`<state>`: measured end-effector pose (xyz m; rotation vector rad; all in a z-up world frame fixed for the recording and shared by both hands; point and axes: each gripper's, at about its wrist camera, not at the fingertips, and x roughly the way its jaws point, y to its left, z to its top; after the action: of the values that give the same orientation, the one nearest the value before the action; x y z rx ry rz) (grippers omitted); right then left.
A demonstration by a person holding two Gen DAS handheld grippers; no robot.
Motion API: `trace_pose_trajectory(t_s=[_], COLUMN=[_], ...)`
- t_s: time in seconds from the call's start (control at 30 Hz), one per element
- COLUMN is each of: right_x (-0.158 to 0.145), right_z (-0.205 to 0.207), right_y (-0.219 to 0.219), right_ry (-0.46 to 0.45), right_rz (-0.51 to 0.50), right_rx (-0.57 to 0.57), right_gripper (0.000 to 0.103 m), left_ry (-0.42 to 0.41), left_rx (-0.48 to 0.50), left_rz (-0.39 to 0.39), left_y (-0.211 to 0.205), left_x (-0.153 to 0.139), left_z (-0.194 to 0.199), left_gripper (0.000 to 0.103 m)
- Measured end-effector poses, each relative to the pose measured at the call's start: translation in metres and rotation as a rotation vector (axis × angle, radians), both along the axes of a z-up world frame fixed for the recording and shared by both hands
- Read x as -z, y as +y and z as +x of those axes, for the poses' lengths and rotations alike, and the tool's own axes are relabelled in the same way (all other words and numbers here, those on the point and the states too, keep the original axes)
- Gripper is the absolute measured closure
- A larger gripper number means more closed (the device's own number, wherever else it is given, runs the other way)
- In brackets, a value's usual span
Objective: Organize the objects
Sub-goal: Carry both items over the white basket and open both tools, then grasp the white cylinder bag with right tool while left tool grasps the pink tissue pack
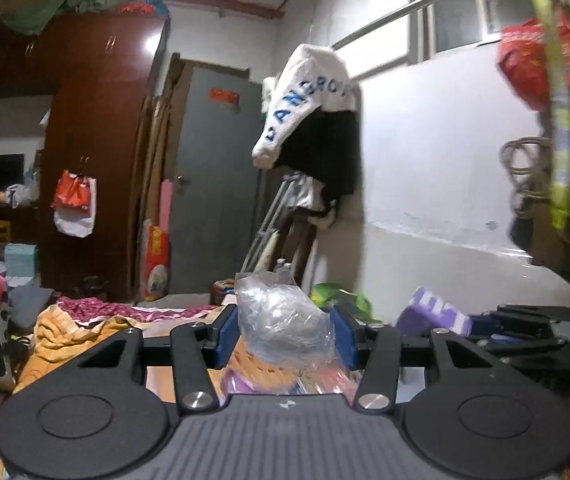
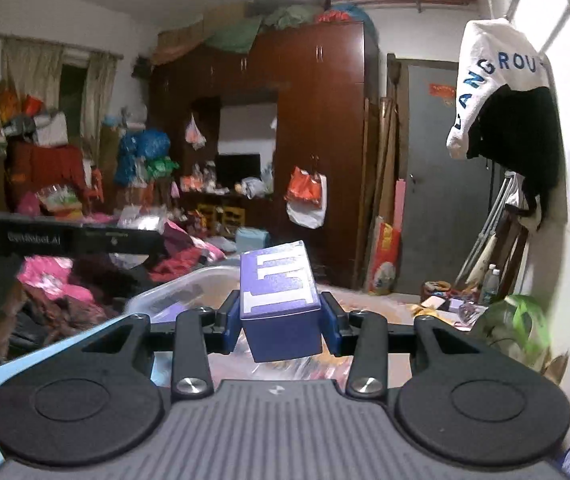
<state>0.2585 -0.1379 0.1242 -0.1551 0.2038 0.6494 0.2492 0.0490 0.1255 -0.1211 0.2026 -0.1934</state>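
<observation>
My left gripper [image 1: 285,334] is shut on a crumpled clear plastic bag [image 1: 281,320] and holds it up above colourful packets lying below. My right gripper [image 2: 283,320] is shut on a purple box with white lettering [image 2: 279,300], lifted above the surface. The same purple box [image 1: 433,314] and the right gripper's black body [image 1: 525,320] show at the right of the left wrist view. A clear plastic container [image 2: 189,292] lies just behind and left of the box in the right wrist view.
A dark wooden wardrobe [image 2: 317,140] and a grey door [image 2: 441,184] stand ahead. A white and black garment [image 1: 309,120] hangs on a rail by the white wall. Clothes and bags cover the bed [image 1: 85,320] at left. A green bag [image 2: 517,316] lies right.
</observation>
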Motion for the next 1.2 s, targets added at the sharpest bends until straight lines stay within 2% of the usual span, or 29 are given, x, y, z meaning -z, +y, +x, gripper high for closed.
trace_pose_trajectory(t_s=[0.07, 0.13, 0.17, 0.2, 0.23, 0.3, 0.33, 0.37, 0.47, 0.57, 0.67, 0.77, 0.87, 0.93, 1.1, 1.2], right_x=[-0.001, 0.001, 0.002, 0.003, 0.004, 0.005, 0.007, 0.008, 0.027, 0.061, 0.092, 0.104, 0.106, 0.105, 0.117, 0.123], right_z=[0.025, 0.039, 0.044, 0.047, 0.046, 0.036, 0.027, 0.015, -0.018, -0.035, -0.035, -0.025, -0.02, -0.017, -0.018, -0.014], right_y=[0.011, 0.016, 0.016, 0.015, 0.014, 0.007, 0.001, -0.006, -0.029, -0.041, -0.039, -0.026, -0.005, 0.007, 0.026, 0.032], right_ry=[0.022, 0.041, 0.057, 0.072, 0.076, 0.059, 0.05, 0.041, 0.082, 0.192, 0.288, 0.334, 0.358, 0.337, 0.344, 0.343], right_rz=[-0.027, -0.033, -0.034, -0.03, -0.019, -0.002, 0.007, 0.024, 0.086, 0.124, 0.116, 0.089, 0.041, 0.01, -0.059, -0.099], right_rx=[0.015, 0.018, 0.011, 0.004, 0.009, 0.021, 0.021, 0.019, -0.042, -0.064, -0.059, -0.043, -0.087, -0.104, -0.131, -0.122], right_gripper=[0.058, 0.056, 0.044, 0.037, 0.029, 0.016, 0.005, 0.0, 0.0, 0.0, 0.0, 0.0, 0.0, 0.0, 0.0, 0.0], left_ry=[0.048, 0.11, 0.148, 0.172, 0.193, 0.185, 0.157, 0.128, 0.079, 0.143, 0.239, 0.305, 0.342, 0.352, 0.327, 0.325], left_rx=[-0.015, 0.005, 0.011, 0.014, 0.014, 0.005, 0.017, 0.034, 0.059, 0.075, 0.086, 0.064, 0.086, 0.054, 0.067, 0.054], left_rz=[-0.005, -0.042, -0.066, -0.072, -0.067, -0.044, -0.026, -0.014, 0.023, 0.116, 0.131, 0.164, 0.18, 0.204, 0.137, 0.128], left_y=[-0.003, 0.0, 0.001, 0.001, 0.0, -0.001, -0.002, -0.001, 0.0, -0.012, -0.023, -0.03, -0.033, -0.033, -0.01, -0.004], left_x=[0.001, 0.01, 0.015, 0.018, 0.022, 0.026, 0.025, 0.025, 0.041, 0.082, 0.119, 0.141, 0.15, 0.152, 0.152, 0.154], left_z=[0.025, 0.047, 0.058, 0.064, 0.068, 0.058, 0.045, 0.027, -0.033, -0.075, -0.089, -0.085, -0.08, -0.079, -0.094, -0.097], left_gripper=[0.05, 0.047, 0.044, 0.028, 0.02, 0.02, 0.02, 0.02, 0.008, 0.008, 0.008, 0.008, 0.014, 0.039, 0.039, 0.039])
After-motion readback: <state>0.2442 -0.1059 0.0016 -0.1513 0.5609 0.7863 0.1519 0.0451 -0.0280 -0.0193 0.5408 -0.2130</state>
